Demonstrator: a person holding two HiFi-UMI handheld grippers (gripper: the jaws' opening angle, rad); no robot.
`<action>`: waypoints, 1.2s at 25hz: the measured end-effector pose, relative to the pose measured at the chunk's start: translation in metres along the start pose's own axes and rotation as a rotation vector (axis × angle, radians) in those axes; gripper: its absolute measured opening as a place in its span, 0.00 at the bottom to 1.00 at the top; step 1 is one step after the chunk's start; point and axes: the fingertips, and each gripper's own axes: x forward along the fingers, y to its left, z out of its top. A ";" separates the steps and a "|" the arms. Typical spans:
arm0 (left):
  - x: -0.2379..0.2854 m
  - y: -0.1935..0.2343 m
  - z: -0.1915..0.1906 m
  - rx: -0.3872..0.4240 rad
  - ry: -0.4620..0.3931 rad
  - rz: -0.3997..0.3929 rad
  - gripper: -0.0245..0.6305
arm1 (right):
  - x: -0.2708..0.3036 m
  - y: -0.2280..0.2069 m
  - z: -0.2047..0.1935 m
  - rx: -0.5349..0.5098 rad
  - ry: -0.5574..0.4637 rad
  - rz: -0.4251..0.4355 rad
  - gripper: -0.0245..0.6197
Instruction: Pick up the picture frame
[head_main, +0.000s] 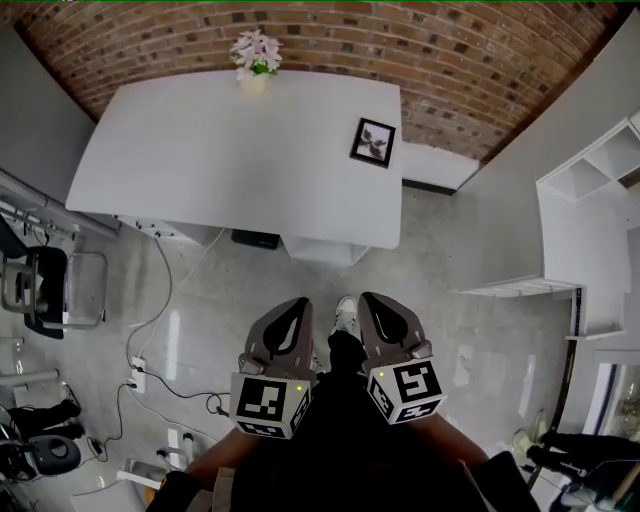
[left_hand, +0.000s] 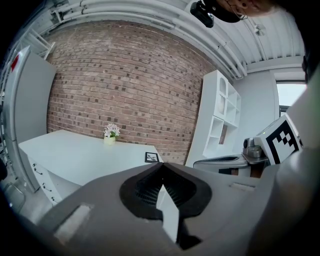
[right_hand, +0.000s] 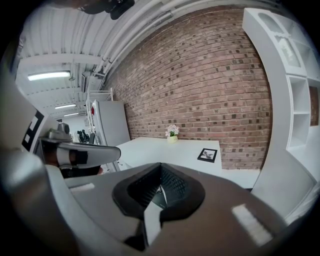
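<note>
A black picture frame (head_main: 373, 141) with a pale plant print lies flat near the right edge of the white table (head_main: 220, 160). It shows small in the left gripper view (left_hand: 151, 157) and in the right gripper view (right_hand: 207, 155). My left gripper (head_main: 297, 306) is shut and empty, held over the floor well short of the table. Beside it my right gripper (head_main: 378, 302) is also shut with nothing in it. In their own views the left gripper (left_hand: 161, 167) and the right gripper (right_hand: 160, 169) have their jaws pressed tip to tip.
A small pot of pale flowers (head_main: 256, 55) stands at the table's far edge against the brick wall (head_main: 330, 35). White shelving (head_main: 600, 200) lines the right side. A chair (head_main: 50, 290) and cables (head_main: 150, 370) lie on the floor at the left.
</note>
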 end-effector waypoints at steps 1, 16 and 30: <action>0.006 0.001 0.002 0.003 0.002 0.001 0.04 | 0.005 -0.004 0.001 0.002 0.001 0.003 0.04; 0.118 0.019 0.033 -0.005 0.042 0.040 0.04 | 0.089 -0.088 0.030 0.009 0.042 0.044 0.04; 0.185 0.000 0.047 0.005 0.065 0.021 0.04 | 0.116 -0.153 0.044 0.027 0.037 0.020 0.04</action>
